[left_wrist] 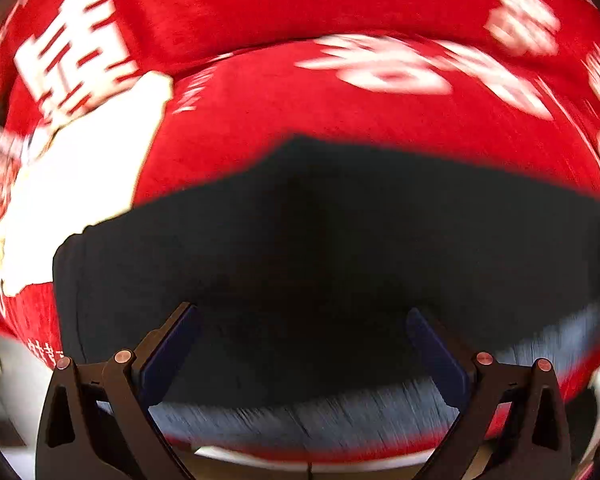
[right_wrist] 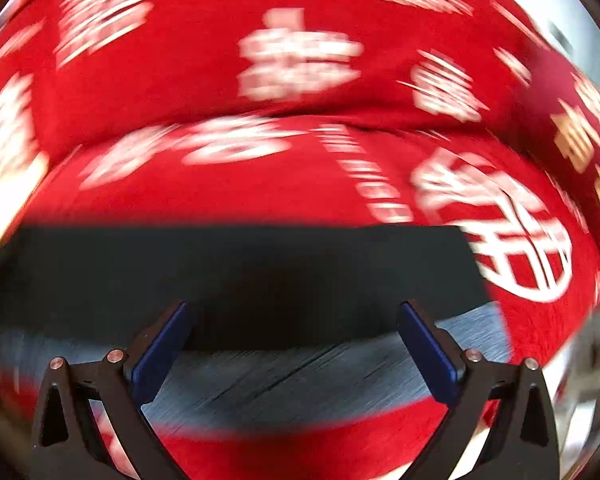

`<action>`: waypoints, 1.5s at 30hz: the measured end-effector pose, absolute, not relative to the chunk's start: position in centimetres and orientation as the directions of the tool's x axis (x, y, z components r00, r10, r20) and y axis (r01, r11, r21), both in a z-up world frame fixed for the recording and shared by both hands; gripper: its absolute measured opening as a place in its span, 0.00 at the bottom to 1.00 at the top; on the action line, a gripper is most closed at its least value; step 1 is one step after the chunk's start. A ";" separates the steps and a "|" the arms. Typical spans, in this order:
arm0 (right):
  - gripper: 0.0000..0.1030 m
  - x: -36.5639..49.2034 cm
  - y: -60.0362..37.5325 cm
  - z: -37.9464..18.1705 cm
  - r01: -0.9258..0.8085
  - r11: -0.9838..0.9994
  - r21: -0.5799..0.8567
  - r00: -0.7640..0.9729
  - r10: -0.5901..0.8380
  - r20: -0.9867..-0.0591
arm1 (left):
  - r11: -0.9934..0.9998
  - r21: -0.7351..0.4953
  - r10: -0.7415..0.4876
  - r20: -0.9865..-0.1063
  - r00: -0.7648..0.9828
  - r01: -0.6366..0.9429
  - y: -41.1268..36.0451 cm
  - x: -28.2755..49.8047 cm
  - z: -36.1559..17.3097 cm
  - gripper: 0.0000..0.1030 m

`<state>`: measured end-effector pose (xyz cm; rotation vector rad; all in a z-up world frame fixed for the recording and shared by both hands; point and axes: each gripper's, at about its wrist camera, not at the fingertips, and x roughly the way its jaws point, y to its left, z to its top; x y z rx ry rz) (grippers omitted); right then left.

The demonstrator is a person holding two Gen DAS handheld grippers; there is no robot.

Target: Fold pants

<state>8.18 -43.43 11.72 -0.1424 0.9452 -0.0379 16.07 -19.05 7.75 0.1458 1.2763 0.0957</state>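
Note:
The dark navy pants lie flat on a red cloth and fill the lower half of the left wrist view; they also show in the right wrist view, where their right edge ends near the middle right. A lighter grey-blue band of the pants runs along the near edge. My left gripper is open and empty, its blue pads wide apart over the pants. My right gripper is open and empty over the near edge. Both views are motion-blurred.
A red cloth with white characters covers the surface and rises in a fold behind the pants. A white patch lies at the left of the pants. The surface's near edge shows pale below.

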 end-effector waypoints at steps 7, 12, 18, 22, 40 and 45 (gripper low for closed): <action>0.99 8.7 -46.0 9.4 0.077 0.985 -0.152 0.507 -0.170 -0.845 | 0.955 0.276 0.229 -0.917 0.327 0.106 -22.3 14.0 6.3 1.00; 1.00 8.6 -54.3 8.5 0.190 0.978 -0.082 0.461 -0.163 -0.872 | 0.964 0.260 0.232 -0.924 0.303 0.053 -19.9 14.1 6.3 1.00; 1.00 7.8 -62.9 8.2 0.377 0.925 -0.043 0.428 -0.215 -0.878 | 0.973 0.233 0.224 -0.933 0.280 -0.001 -17.4 14.2 5.9 1.00; 1.00 7.0 -64.4 8.7 0.494 0.867 -0.067 0.375 -0.282 -0.883 | 0.976 0.214 0.214 -0.942 0.260 -0.029 -16.1 13.5 6.6 1.00; 1.00 9.7 -35.6 11.5 -0.036 0.999 0.011 0.515 0.027 -0.857 | 0.900 0.070 0.160 -0.971 0.178 -0.430 8.1 6.2 4.7 1.00; 1.00 11.0 -30.3 11.7 -0.122 0.992 -0.010 0.505 0.054 -0.861 | 0.912 0.043 0.159 -0.953 0.256 -0.407 8.6 9.1 6.6 1.00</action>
